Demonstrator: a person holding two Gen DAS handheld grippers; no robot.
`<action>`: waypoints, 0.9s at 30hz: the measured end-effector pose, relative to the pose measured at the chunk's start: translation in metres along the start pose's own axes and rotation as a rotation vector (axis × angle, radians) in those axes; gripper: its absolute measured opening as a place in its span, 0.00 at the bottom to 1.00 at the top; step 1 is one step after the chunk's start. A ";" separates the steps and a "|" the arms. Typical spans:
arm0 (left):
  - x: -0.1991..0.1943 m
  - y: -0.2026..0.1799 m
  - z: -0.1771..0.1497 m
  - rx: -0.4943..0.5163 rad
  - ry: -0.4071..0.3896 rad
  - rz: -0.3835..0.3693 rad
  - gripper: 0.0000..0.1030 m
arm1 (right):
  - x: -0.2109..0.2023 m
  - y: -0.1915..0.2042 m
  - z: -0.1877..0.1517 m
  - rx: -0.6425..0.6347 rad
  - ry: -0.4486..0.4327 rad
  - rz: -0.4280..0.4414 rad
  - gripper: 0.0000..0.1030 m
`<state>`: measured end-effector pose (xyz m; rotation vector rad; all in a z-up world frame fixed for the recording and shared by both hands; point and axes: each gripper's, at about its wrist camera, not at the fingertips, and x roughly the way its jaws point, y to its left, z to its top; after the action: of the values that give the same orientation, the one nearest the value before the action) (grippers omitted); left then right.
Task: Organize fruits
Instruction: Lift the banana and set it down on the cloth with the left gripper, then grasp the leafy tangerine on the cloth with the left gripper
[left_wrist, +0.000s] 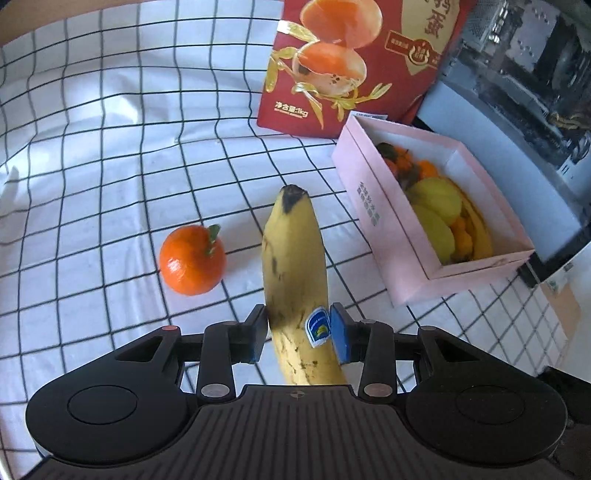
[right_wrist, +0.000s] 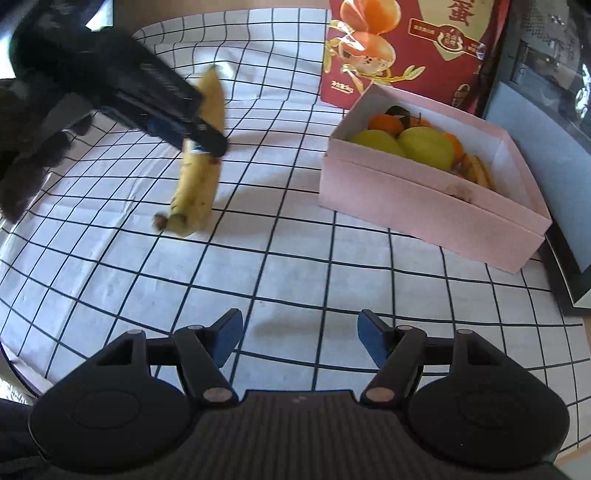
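My left gripper (left_wrist: 298, 332) is shut on a yellow banana (left_wrist: 293, 266) with a blue sticker and holds it above the checked cloth. The banana (right_wrist: 199, 162) and the left gripper (right_wrist: 207, 142) also show in the right wrist view, at the upper left. A tangerine (left_wrist: 192, 260) with a green leaf lies on the cloth just left of the banana. A pink box (left_wrist: 388, 229) to the right holds green fruits, tangerines and bananas; it also shows in the right wrist view (right_wrist: 424, 206). My right gripper (right_wrist: 300, 341) is open and empty over the cloth.
A red gift box (left_wrist: 332, 62) with printed fruit stands behind the pink box, also seen in the right wrist view (right_wrist: 406, 48). A dark appliance (left_wrist: 517, 92) stands at the right. The white checked cloth (right_wrist: 295, 280) covers the table.
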<state>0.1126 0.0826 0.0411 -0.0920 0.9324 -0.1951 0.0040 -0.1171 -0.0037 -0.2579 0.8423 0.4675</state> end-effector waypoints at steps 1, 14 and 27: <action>0.005 -0.004 0.001 0.015 -0.001 0.013 0.40 | -0.001 0.001 -0.001 -0.005 -0.001 0.001 0.67; 0.016 -0.033 0.007 0.116 -0.014 0.036 0.32 | -0.011 -0.011 -0.015 0.075 -0.008 -0.038 0.67; -0.034 0.038 0.020 -0.136 -0.257 0.032 0.33 | -0.002 -0.007 -0.013 0.071 -0.002 -0.024 0.67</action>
<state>0.1139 0.1267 0.0737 -0.2222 0.6897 -0.0875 -0.0026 -0.1287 -0.0104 -0.2018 0.8516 0.4144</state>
